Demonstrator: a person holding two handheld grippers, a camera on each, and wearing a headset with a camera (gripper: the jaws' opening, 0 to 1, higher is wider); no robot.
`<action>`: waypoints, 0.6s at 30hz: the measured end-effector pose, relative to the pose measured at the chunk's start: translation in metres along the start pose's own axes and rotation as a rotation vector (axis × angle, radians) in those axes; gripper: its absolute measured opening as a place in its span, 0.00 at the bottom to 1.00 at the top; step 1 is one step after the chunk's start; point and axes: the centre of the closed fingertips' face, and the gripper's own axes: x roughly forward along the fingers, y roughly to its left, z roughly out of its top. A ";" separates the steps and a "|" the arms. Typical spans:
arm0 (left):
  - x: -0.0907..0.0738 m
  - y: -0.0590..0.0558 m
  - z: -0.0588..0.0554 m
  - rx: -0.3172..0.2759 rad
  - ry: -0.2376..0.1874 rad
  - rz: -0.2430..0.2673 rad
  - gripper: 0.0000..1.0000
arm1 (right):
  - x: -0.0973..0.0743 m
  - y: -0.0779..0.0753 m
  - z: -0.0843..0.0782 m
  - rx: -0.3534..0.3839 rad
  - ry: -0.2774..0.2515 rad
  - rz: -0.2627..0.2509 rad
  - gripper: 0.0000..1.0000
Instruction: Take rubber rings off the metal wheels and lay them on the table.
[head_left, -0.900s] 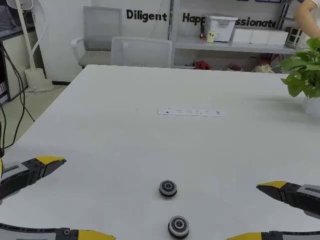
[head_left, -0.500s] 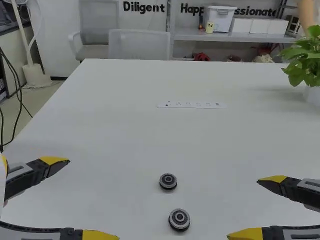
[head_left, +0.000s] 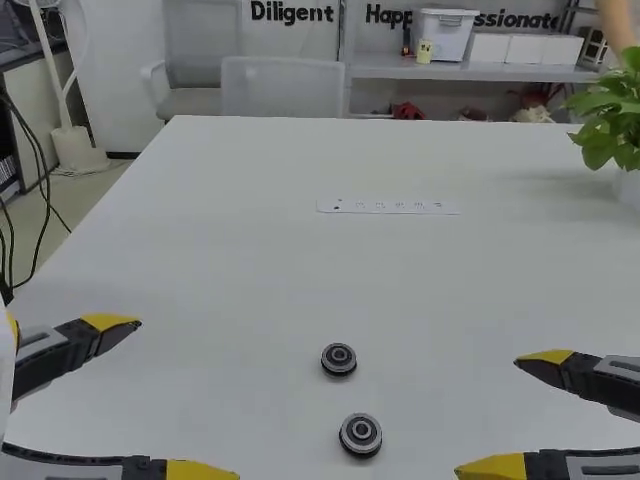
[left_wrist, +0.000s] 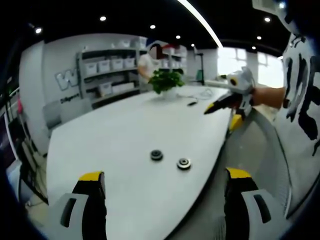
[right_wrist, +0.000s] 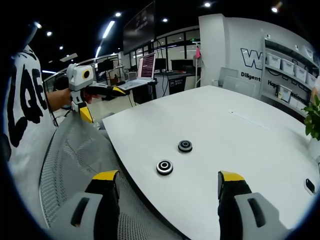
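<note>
Rubber rings sit in place on both metal wheels. The near wheel (head_left: 360, 434) and far wheel (head_left: 338, 359) lie flat, close together but apart, on the table (head_left: 300, 260) near its front edge. Left gripper (head_left: 158, 396) and right gripper (head_left: 505, 412) flank them with jaws spread wide and empty, probably staged for approach. The head view shows this spacing; each gripper view shows the other gripper raised near the table edge.

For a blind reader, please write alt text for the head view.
Two dark-rimmed wheels, the farther wheel and the nearer wheel, lie apart on a white table, between the open left gripper and the open right gripper, neither touching them. A plant stands at the far right.
</note>
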 end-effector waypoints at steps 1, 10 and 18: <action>0.000 -0.001 0.000 0.001 0.000 -0.001 1.00 | 0.000 0.000 0.000 -0.001 0.000 0.001 0.79; -0.001 -0.008 0.001 0.005 0.005 -0.011 1.00 | -0.002 0.004 -0.003 -0.001 0.007 0.009 0.78; 0.001 -0.010 0.000 0.002 0.008 -0.017 1.00 | -0.002 0.005 -0.004 -0.003 0.011 0.012 0.78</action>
